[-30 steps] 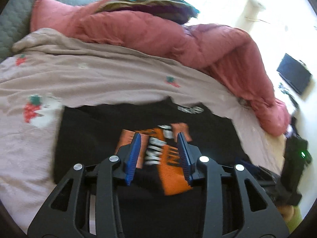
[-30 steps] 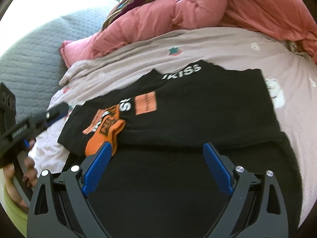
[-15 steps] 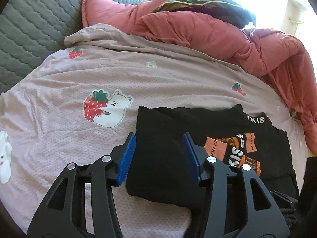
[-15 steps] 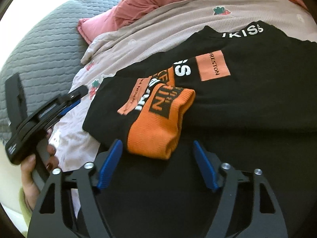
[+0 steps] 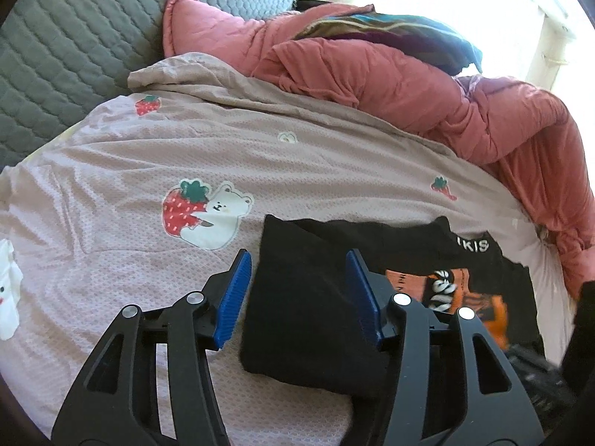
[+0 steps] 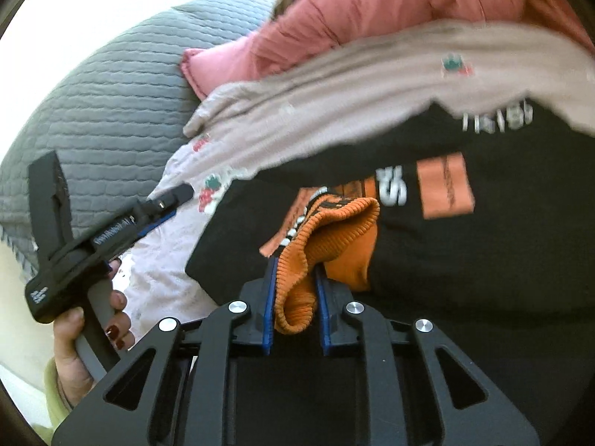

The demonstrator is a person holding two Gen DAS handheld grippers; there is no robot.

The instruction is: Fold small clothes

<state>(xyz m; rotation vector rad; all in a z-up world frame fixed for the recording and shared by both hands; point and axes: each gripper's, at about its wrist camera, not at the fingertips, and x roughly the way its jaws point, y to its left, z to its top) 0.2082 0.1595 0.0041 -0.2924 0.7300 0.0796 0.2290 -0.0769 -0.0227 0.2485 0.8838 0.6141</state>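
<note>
Black shirt (image 5: 305, 308) with orange print lay folded flat on the pink strawberry-and-bear bedsheet (image 5: 111, 186), collar lettering turned toward the rumpled red duvet (image 5: 409, 85). Orange ribbed cuff (image 6: 308, 260) lifted off the shirt, bunched and pinched between the blue pads (image 6: 268, 297) of the right claw (image 6: 295, 304); jaws just drawn together, now clenched on that cuff. Left claw (image 5: 297, 297) hung over the shirt's near left corner, jaws parted and just widened a little, one blue pad above bare sheet, the other above black cloth, gripping nothing. Seen from the right wrist, same left claw (image 6: 163, 204) held by a hand (image 6: 85, 338) at a grey handle, beside the shirt's left edge. Grey quilted headboard (image 5: 74, 44) behind the duvet.
</note>
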